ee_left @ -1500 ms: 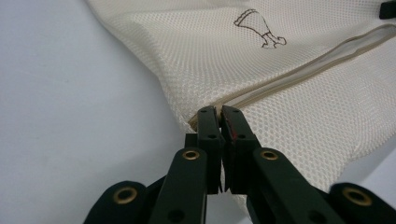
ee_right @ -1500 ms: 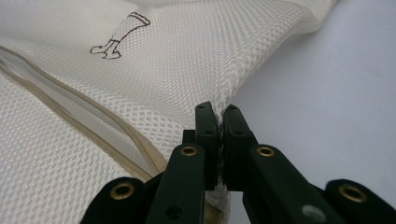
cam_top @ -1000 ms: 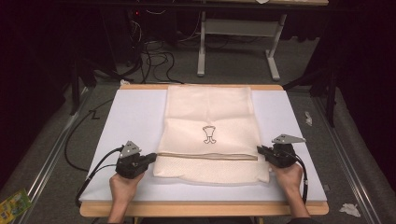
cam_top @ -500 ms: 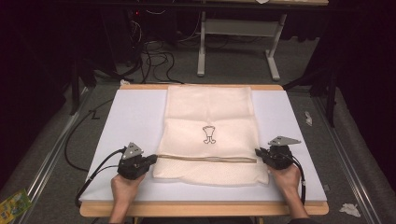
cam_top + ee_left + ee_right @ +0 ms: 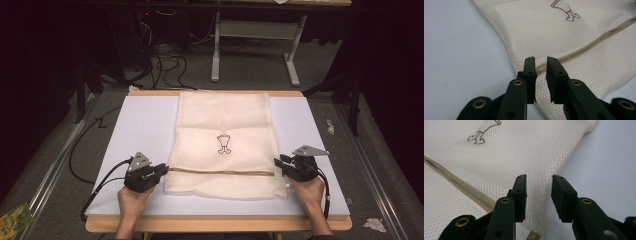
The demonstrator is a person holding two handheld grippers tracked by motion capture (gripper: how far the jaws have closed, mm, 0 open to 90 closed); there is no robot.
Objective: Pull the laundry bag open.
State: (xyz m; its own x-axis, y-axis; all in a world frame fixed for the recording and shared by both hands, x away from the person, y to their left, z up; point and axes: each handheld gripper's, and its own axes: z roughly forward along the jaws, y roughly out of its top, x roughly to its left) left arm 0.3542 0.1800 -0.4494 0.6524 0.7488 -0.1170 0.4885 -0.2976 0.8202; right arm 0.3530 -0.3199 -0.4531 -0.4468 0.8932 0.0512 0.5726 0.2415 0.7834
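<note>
A cream mesh bag [image 5: 225,120] with a small dark printed figure [image 5: 223,144] lies flat on the white board [image 5: 140,125]. A tan band [image 5: 220,172] crosses its near part. My left gripper [image 5: 164,170] sits at the band's left end. In the left gripper view its jaws [image 5: 541,60] have just been opening and stand a little apart over the bag's edge [image 5: 574,37], the pads off the mesh. My right gripper [image 5: 277,162] is at the bag's right edge. In the right gripper view its jaws [image 5: 539,178] have just been opening too and stand wider, astride the mesh edge [image 5: 524,150] without pressing it.
The board rests on a wooden table whose front edge [image 5: 215,223] is near the person's hands. Cables [image 5: 160,60] and a white desk frame [image 5: 250,30] lie beyond it on the floor. A green packet [image 5: 15,217] lies at the bottom left, and paper scraps [image 5: 372,224] at the right.
Both grippers' jaws have parted and let go of the bag's side edges. The hands have hardly moved, and the bag lies as before.
</note>
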